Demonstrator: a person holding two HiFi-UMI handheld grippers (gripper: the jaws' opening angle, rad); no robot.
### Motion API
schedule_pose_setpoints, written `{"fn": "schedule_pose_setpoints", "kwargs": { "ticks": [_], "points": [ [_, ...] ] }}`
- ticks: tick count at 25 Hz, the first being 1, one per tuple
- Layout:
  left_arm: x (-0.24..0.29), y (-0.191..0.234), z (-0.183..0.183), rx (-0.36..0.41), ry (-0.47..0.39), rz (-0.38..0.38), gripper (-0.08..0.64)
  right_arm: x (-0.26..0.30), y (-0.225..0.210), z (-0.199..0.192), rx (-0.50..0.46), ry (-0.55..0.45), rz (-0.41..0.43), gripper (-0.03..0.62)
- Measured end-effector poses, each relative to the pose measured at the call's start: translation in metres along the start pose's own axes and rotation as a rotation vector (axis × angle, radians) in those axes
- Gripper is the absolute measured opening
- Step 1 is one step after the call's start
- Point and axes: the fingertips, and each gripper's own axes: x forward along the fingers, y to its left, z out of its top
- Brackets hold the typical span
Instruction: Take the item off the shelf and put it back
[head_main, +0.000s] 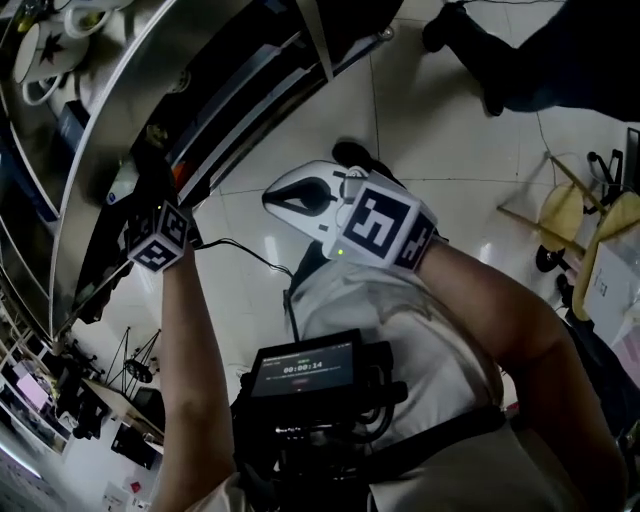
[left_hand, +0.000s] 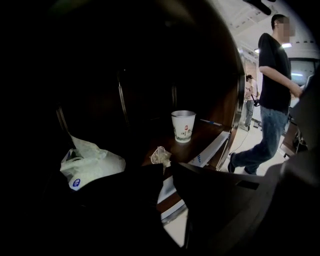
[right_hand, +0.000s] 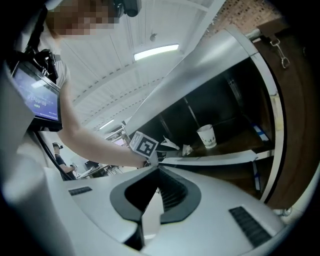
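Left claw (left_hand: 167, 166), slightly apart and empty, faces the shelf (left_hand: 210, 132) bearing a paper cup (left_hand: 183, 126). Right claw (right_hand: 157, 169), closed, hangs back, unneeded

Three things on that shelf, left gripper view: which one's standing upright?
The white paper cup, farthest back, mouth up. The plastic bag and the small crumpled wrapper just lie slumped on the shelf.
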Motion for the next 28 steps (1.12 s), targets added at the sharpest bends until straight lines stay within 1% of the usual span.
{"fn": "schedule_pose_setpoints", "kwargs": {
  "ticks": [5,11,16,19,24,28],
  "points": [
    [-0.032,-0.015,0.001,-0.015,-0.04,-0.025,0.006,0.002,0.009,0.014,-0.041,0.02,0.034,0.005],
    [-0.08,-0.03,0.0,-0.061,-0.075,-0.066,0.006,0.011,0.022,0.023,-0.115,0.048,0.094,0.005],
    [-0.118,-0.05,0.007,-0.096,-0.13,-0.127,0.006,0.024,0.034,0.038,-0.183,0.062,0.155,0.005],
    [-0.139,-0.064,0.011,-0.114,-0.16,-0.159,0.006,0.032,0.039,0.046,-0.212,0.061,0.171,0.005],
    [-0.174,-0.067,0.027,-0.131,-0.232,-0.165,0.006,0.04,0.048,0.063,-0.253,0.072,0.212,0.005],
    [-0.202,-0.064,0.041,-0.125,-0.285,-0.175,0.006,0.045,0.058,0.076,-0.289,0.076,0.25,0.005]
  ]
}}
